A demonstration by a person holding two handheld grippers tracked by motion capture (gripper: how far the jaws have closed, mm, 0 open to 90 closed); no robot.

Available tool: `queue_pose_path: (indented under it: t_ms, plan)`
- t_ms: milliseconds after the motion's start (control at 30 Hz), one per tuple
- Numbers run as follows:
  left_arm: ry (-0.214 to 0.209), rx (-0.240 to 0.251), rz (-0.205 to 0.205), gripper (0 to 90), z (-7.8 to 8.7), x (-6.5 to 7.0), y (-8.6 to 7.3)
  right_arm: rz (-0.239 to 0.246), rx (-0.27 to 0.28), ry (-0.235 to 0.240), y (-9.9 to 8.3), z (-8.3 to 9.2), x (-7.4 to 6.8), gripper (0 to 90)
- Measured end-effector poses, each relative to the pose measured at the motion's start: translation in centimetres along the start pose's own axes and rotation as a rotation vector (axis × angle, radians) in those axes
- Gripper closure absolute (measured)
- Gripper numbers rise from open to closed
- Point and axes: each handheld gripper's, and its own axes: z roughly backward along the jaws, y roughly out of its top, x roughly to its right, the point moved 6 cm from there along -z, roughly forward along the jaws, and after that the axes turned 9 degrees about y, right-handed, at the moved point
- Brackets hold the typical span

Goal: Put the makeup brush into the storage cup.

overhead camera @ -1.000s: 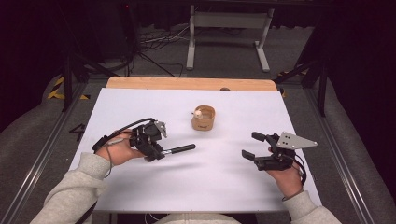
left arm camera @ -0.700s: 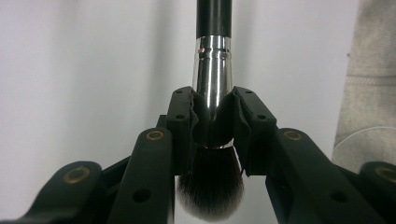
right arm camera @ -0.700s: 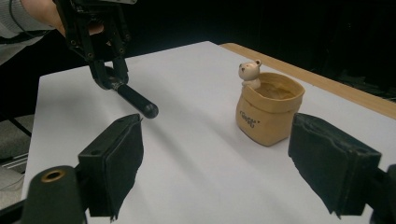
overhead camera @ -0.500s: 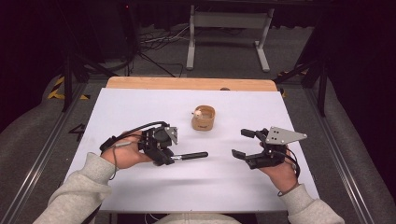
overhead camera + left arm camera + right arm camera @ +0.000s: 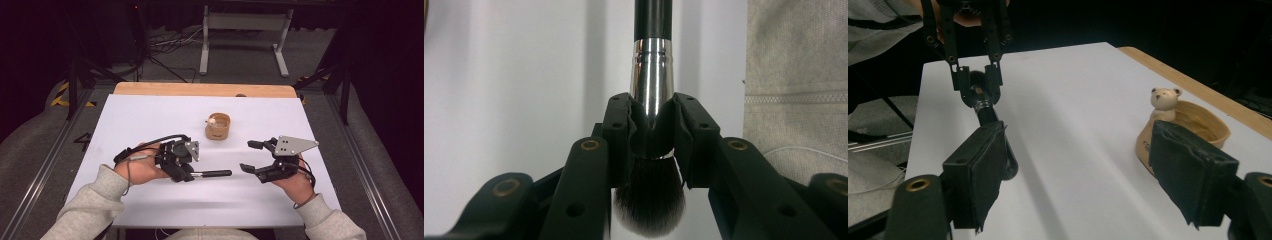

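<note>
While the left gripper is clamped on a makeup brush, the brush lies level just above the white table, its black handle pointing toward the right gripper. Seen along the left gripper's own jaws, both pads press on the silver ferrule, with the dark bristle head hanging on the near side of the grip and the handle running away beyond it; a grey sleeve shows at the right of that view. Facing the handle's free end, the right gripper has its jaws apart and holds nothing, though they have just been closing a little, and the gap between them is bare. From the right gripper view, the brush handle reaches toward its left pad, and I cannot tell whether the tip touches that pad. Farther back on the table, between the two hands, stands a small tan wooden cup with a little bear figure on its rim, well apart from both grippers
</note>
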Motion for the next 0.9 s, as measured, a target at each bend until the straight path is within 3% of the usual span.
queue_pose_path:
  t_ms: [433, 567, 900]
  plan:
    - [-0.017, -0.006, -0.025, 70.4, -0.6, 0.4, 0.9, -0.007, -0.059, 0.093, 0.0, -2.1, -1.0, 28.1]
    - [-0.019, -0.008, -0.028, 70.4, -0.7, 0.5, 1.2, -0.004, -0.104, 0.135, -0.2, -2.9, -1.3, 29.1]
    - [-0.022, -0.019, -0.042, 70.4, -0.9, 0.5, 1.5, -0.023, -0.196, 0.183, -0.6, -3.9, -1.5, 30.2]
